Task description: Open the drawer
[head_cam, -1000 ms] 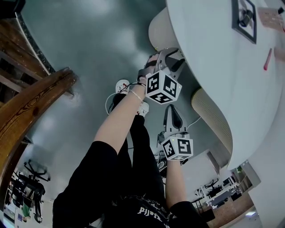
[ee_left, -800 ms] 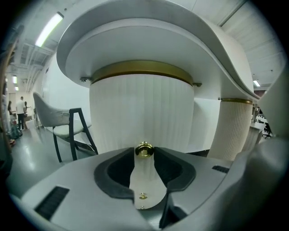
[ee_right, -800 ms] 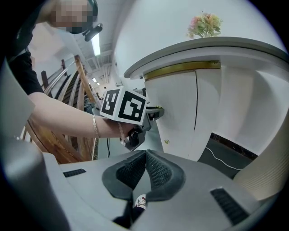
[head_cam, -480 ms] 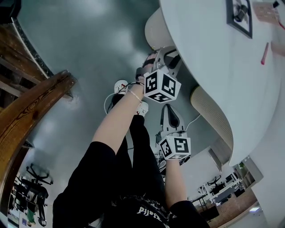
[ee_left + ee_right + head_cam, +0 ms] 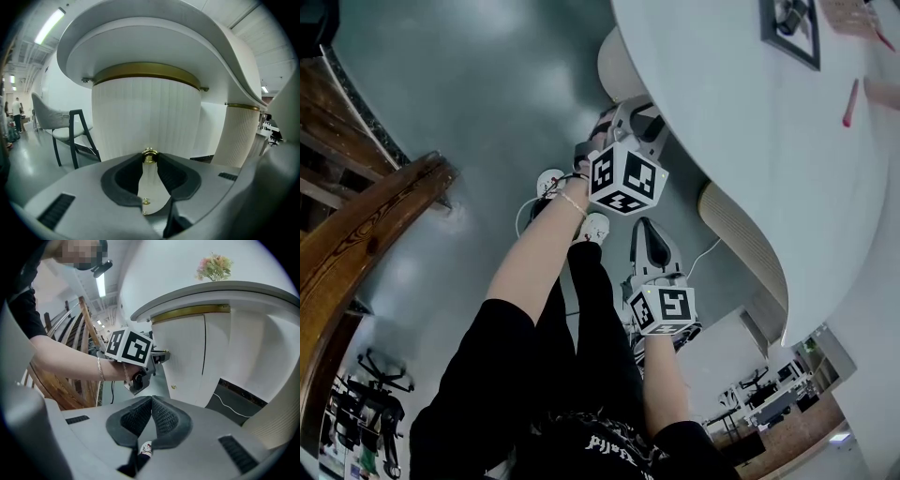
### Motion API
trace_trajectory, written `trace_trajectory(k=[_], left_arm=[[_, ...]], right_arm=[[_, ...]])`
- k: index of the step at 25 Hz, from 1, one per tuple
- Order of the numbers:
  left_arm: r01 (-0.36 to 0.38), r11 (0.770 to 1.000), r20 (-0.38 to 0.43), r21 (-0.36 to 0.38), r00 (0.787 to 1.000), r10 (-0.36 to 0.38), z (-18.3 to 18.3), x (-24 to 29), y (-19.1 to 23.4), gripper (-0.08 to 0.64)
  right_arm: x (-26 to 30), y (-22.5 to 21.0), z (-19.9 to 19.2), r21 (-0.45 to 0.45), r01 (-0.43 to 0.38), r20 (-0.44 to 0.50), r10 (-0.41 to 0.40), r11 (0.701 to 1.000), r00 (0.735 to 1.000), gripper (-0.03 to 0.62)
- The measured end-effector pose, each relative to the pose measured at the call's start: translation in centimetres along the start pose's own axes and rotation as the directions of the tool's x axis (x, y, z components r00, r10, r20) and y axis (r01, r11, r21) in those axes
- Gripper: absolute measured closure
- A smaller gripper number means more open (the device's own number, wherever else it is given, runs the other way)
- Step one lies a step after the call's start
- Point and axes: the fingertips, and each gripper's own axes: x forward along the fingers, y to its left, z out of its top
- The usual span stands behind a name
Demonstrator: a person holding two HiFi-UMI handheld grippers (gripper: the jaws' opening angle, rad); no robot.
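Your left gripper has just been closing its jaws; they pinch the brass knob on the white ribbed drawer front. Chair at left.

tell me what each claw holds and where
The left claw has just closed on the small brass knob, pinched between its tips. The right claw is shut and empty.

Head view ran dim with a cold grey cast; a pale sheen lay on the floor toward 11 o'clock. Both gripper views were brighter, lit by ceiling strip lights near 10 o'clock. Strong fisheye bending, black vignette at the corners. Brass knob glinted; near foreground was soft.
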Motion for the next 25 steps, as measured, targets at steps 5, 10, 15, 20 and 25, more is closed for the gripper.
trace_trajectory(k=[5, 10, 15, 20, 25], left_arm=[[0.013, 1.000, -0.011, 0.026, 1.000, -0.012, -0.8, -1.8, -0.3, 0.448], [0.011, 1.000, -0.041, 0.019, 0.999, -0.010, -1.9, -4.0, -0.6, 0.448], [0.007, 1.000, -0.066, 0.006, 0.998, -0.007, -2.5, -5.0, -0.7, 0.446], [0.015, 1.000, -0.087, 0.012, 0.996, -0.013, -2.7, -5.4, -0.8, 0.446], [0.019, 1.000, -0.109, -0.007, 0.994, -0.020, -2.7, -5.6, -1.0, 0.446]], right_arm=[[-0.6, -0.8, 0.5, -0.009, -0.007, 0.013, 0.007, 1.000, 1.000, 0.566], [-1.3, -0.6, 0.9, -0.005, -0.003, 0.026, 0.003, 1.000, 1.000, 0.566], [-1.8, 0.6, 1.3, 0.015, -0.006, 0.047, 0.005, 1.000, 0.999, 0.566], [-2.2, 1.2, 1.4, 0.032, -0.012, 0.056, 0.010, 0.999, 0.998, 0.566], [-3.2, 0.6, 2.1, 0.043, 0.000, 0.066, -0.002, 0.999, 0.998, 0.566]])
